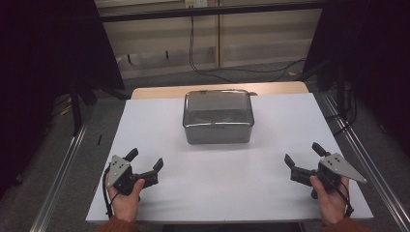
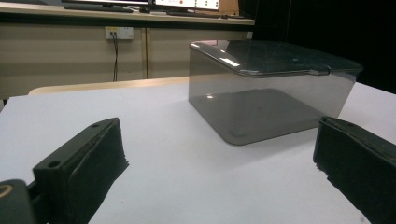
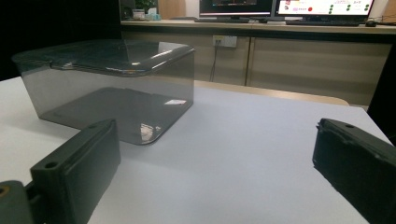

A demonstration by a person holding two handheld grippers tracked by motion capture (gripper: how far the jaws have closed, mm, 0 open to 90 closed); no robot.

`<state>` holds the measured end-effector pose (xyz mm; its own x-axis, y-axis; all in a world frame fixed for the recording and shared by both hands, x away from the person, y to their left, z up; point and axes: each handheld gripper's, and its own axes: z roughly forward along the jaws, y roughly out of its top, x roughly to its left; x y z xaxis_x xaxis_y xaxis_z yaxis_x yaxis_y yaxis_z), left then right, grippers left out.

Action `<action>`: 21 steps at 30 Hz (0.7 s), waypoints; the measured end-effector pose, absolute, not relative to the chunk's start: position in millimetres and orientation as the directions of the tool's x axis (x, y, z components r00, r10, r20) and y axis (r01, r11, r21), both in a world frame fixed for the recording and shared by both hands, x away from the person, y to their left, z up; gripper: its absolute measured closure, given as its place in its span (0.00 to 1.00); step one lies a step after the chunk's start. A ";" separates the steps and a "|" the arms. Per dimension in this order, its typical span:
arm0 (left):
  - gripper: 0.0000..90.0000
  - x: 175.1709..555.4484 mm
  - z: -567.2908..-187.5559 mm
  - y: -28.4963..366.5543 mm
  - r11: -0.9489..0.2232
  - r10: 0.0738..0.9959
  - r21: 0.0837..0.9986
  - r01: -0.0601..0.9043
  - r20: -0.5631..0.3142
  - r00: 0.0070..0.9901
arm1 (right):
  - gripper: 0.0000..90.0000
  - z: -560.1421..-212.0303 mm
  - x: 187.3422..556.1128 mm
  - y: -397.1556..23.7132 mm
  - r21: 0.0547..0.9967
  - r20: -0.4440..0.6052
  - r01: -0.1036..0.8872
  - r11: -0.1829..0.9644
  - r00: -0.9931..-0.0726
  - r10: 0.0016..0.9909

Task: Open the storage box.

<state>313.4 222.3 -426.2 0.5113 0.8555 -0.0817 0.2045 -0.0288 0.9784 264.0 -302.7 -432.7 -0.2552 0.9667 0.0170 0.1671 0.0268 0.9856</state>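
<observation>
While both hands rest low at the near edge of the white table, the smoky transparent box stands closed with its lid on, in the middle of the far half. It lies ahead and to the right of the left gripper, and ahead and to the left of the right gripper. Its long axis runs across the table, from left to right. Both grippers have their jaws spread wide and hold nothing. I judge the two are about equally near, so each hand can approach one short end of the box.
</observation>
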 end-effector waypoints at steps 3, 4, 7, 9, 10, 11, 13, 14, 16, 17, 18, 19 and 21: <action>0.02 313.1 -426.2 221.9 -0.031 0.857 0.978 0.208 -0.081 0.508 | 0.01 -432.8 264.1 -302.5 0.985 0.018 0.168 0.027 -0.259 0.966; 0.02 313.0 -426.3 221.8 -0.029 0.858 0.978 0.207 -0.082 0.506 | 0.01 -432.8 264.1 -302.4 0.985 0.019 0.171 0.028 -0.263 0.965; 0.03 312.9 -426.4 221.7 -0.027 0.858 0.977 0.209 -0.084 0.506 | 0.01 -433.8 265.2 -301.5 0.982 0.022 0.186 0.032 -0.282 0.959; 0.03 313.0 -426.3 221.5 -0.030 0.859 0.977 0.211 -0.083 0.505 | 0.01 -434.3 266.0 -301.0 0.981 0.027 0.194 0.033 -0.297 0.955; 0.03 313.3 -426.2 220.5 -0.036 0.858 0.976 0.215 -0.080 0.508 | 0.01 -435.1 267.4 -299.2 0.979 0.029 0.200 0.035 -0.307 0.951; 0.03 313.3 -426.2 220.5 -0.036 0.858 0.976 0.215 -0.080 0.508 | 0.01 -435.2 267.9 -298.9 0.978 0.030 0.203 0.036 -0.314 0.949; 0.03 313.4 -426.0 218.9 -0.047 0.862 0.975 0.217 -0.070 0.503 | 0.01 -435.8 269.9 -298.2 0.976 0.034 0.216 0.041 -0.334 0.942; 0.03 313.5 -425.9 217.9 -0.048 0.862 0.977 0.210 -0.066 0.502 | 0.01 -436.0 270.7 -297.8 0.976 0.036 0.214 0.040 -0.336 0.941; 0.03 313.9 -426.8 217.3 -0.038 0.859 0.975 0.219 -0.080 0.506 | 0.01 -435.8 271.5 -296.5 0.975 0.043 0.221 0.037 -0.347 0.937; 0.03 313.9 -426.8 217.3 -0.038 0.859 0.975 0.219 -0.080 0.506 | 0.01 -435.8 272.0 -295.9 0.974 0.043 0.223 0.040 -0.352 0.935; 0.03 314.2 -427.7 216.7 -0.041 0.858 0.975 0.220 -0.078 0.508 | 0.01 -435.9 272.6 -295.2 0.974 0.042 0.223 0.042 -0.360 0.932; 0.03 314.2 -427.7 216.7 -0.041 0.858 0.975 0.220 -0.078 0.508 | 0.00 -435.9 273.1 -294.1 0.974 0.044 0.222 0.041 -0.365 0.930; 0.03 314.0 -428.2 215.7 -0.043 0.853 0.975 0.220 -0.079 0.515 | 0.00 -435.8 273.5 -292.5 0.974 0.048 0.224 0.039 -0.373 0.927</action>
<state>314.0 215.7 -428.2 0.5153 0.8534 -0.0789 0.2200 -0.0428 0.9746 273.5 -292.5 -435.8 -0.3726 0.9267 0.0485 0.2239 0.0391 0.9738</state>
